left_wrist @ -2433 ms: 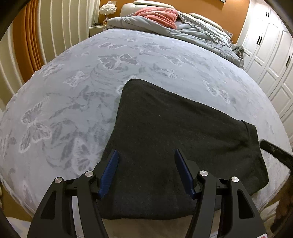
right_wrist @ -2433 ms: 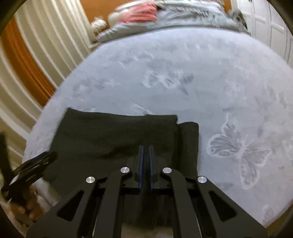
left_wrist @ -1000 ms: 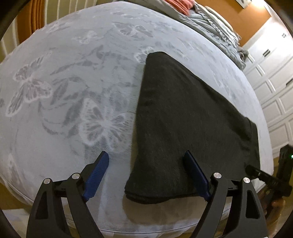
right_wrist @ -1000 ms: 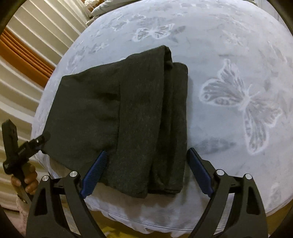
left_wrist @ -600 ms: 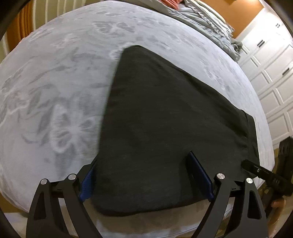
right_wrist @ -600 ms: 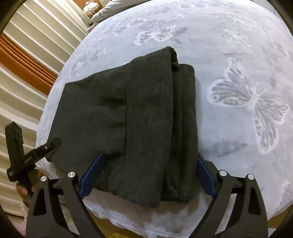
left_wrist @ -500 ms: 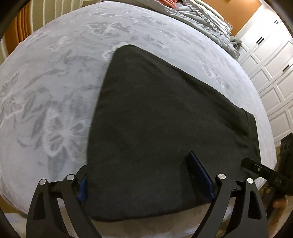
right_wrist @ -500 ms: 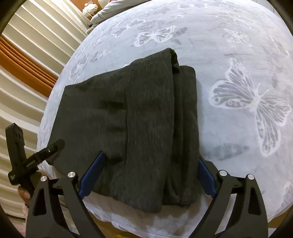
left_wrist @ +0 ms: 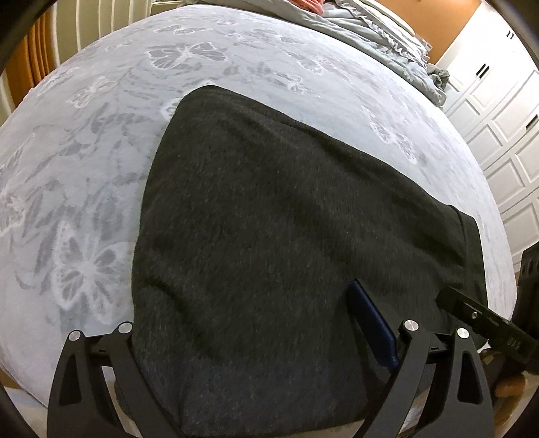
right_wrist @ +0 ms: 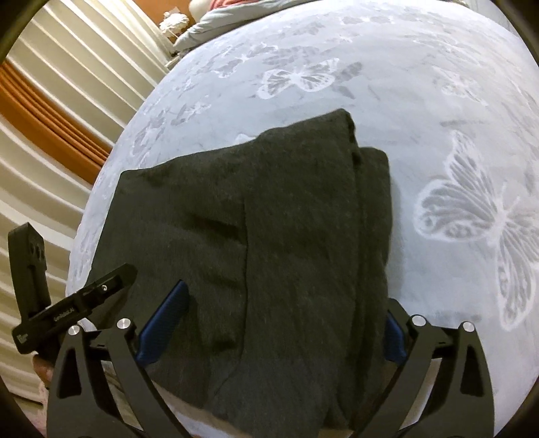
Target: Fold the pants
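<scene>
The folded dark grey pants [left_wrist: 286, 219] lie flat near the front edge of the bed [left_wrist: 84, 168]; they also show in the right wrist view [right_wrist: 286, 252]. My left gripper [left_wrist: 256, 323] is open, its fingers straddling the near edge of the pants at their left end. The left pad is hidden under the cloth; the right blue pad [left_wrist: 370, 323] shows. My right gripper [right_wrist: 279, 323] is open and straddles the near edge at the right end, where folded layers overlap. The right gripper shows in the left wrist view [left_wrist: 485, 323], and the left gripper in the right wrist view [right_wrist: 77, 303].
The bed has a pale blue-grey butterfly-print cover [right_wrist: 471, 209]. A rumpled grey quilt [left_wrist: 370, 30] lies at the head of the bed. White wardrobe doors [left_wrist: 498, 111] stand to the right. Cream and orange curtains [right_wrist: 50, 111] hang to the left.
Both grippers have moved forward and down onto the near edge of the pants. The right gripper, shut 2.4 s ago, is now open. The cloth now covers the left gripper's left pad.
</scene>
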The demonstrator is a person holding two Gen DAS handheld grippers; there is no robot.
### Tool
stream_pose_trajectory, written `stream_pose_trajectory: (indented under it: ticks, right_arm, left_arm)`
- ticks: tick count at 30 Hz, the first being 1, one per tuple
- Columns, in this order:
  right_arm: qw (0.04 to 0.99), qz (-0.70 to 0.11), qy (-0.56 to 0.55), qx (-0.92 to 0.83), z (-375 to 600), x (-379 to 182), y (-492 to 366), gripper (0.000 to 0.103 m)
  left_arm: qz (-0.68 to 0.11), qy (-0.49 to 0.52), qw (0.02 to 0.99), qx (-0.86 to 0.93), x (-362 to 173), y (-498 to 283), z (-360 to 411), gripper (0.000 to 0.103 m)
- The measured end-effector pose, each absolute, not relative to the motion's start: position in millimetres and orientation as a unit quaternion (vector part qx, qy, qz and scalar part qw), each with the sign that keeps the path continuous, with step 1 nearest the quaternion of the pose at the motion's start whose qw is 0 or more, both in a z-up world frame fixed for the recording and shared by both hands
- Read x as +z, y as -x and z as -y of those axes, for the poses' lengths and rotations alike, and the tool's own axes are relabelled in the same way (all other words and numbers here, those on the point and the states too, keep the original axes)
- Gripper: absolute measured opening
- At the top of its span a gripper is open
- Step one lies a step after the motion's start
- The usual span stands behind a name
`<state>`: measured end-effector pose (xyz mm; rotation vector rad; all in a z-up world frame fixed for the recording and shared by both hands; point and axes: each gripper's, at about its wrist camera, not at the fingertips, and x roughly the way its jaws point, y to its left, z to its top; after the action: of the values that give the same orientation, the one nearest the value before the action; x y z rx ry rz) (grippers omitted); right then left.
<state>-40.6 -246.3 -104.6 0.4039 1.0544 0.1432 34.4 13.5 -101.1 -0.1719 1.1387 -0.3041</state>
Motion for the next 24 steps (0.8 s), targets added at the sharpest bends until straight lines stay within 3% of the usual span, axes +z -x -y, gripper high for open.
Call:
stream_pose_trajectory:
  ticks: [19,24]
  right_arm:
    - [0.865,-0.440,-0.205,0.122,260,-106,47,0.098]
    - [0.866,-0.433,-0.221,0.118,268,-105,54,0.092]
  left_arm:
    - [-0.474,0.058,0.861,-0.176,-106,-33,-6,0.097]
    - [-0.465,0.047,0.865,-0.181,-106,-28,-5,0.097]
